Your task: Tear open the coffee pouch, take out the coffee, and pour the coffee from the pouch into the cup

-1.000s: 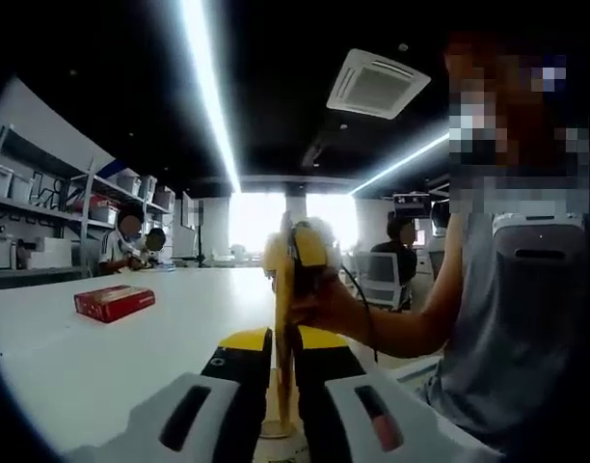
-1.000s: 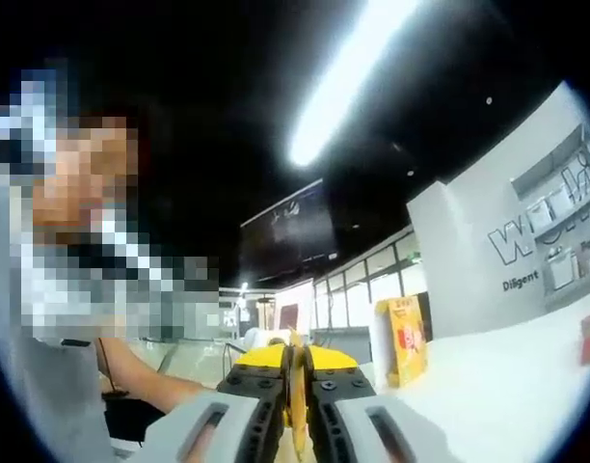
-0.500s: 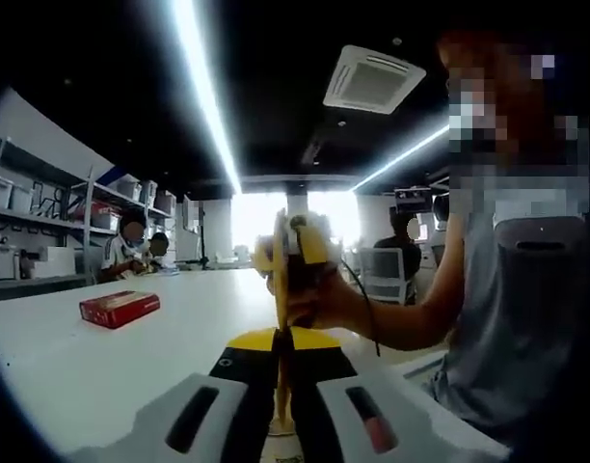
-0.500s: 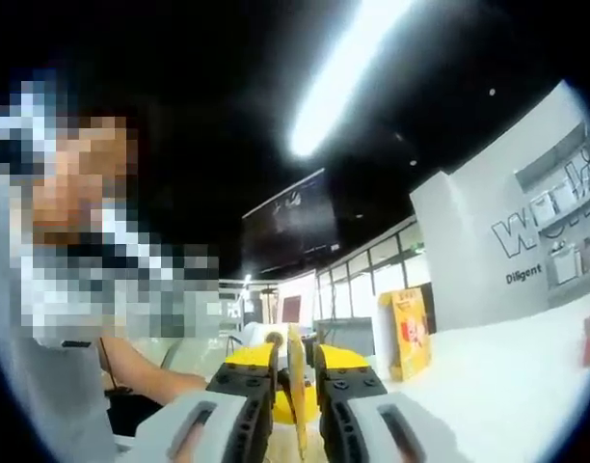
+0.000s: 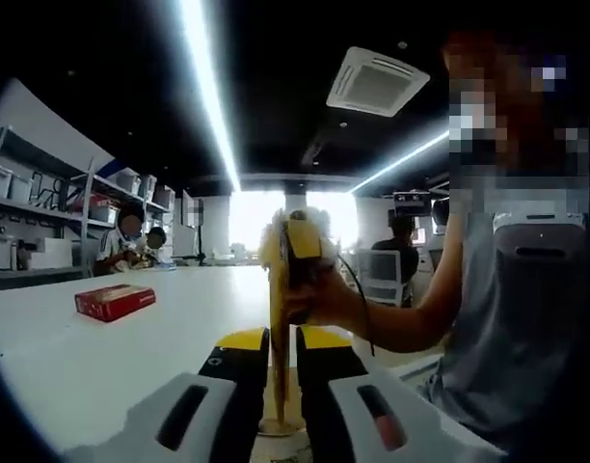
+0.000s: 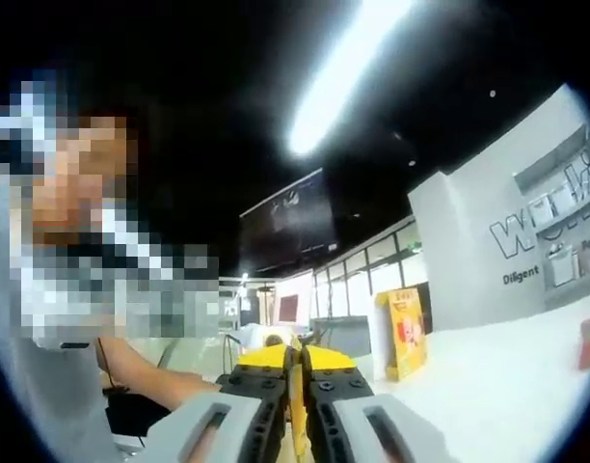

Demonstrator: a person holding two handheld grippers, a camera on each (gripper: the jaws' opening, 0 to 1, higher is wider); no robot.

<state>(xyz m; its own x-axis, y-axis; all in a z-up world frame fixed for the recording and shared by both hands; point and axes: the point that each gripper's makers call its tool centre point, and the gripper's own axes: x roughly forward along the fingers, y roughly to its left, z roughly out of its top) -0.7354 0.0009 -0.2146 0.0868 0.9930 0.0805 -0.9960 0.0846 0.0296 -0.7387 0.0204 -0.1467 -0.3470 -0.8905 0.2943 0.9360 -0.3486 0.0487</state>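
- One large white table [image 5: 131, 338] spreads wide under the left gripper view; its pale top also shows in the right gripper view, running toward a white wall with dark lettering [image 6: 541, 241].
- The room is dark-ceilinged, with two long bright light strips [image 5: 206, 92] and one square ceiling vent [image 5: 377, 82]; metal shelving with storage bins [image 5: 44, 198] lines the far side.
- One person in a grey sleeveless top [image 5: 512, 328] stands close beside the grippers; three more people sit at the far end, two [image 5: 136, 241] by the shelves and one [image 5: 399, 241] near a chair.
- One tall yellow standing box [image 6: 403, 333] is upright on the table by the white wall, well apart from the grippers.
- One flat red carton [image 5: 114, 301] lies on the table, with open tabletop all around it.
- Two grippers: the left gripper [image 5: 281, 381] has its yellow-and-black jaws clamped on the lower part of one thin yellow coffee pouch [image 5: 276, 318], seen edge-on and upright.
- The right gripper [image 6: 295, 395] is pressed closed on the same pouch's edge; in the left gripper view it appears at the pouch's top, held by the person's hand [image 5: 324, 294].
- The pouch is held in the air between both grippers, above the near table edge.
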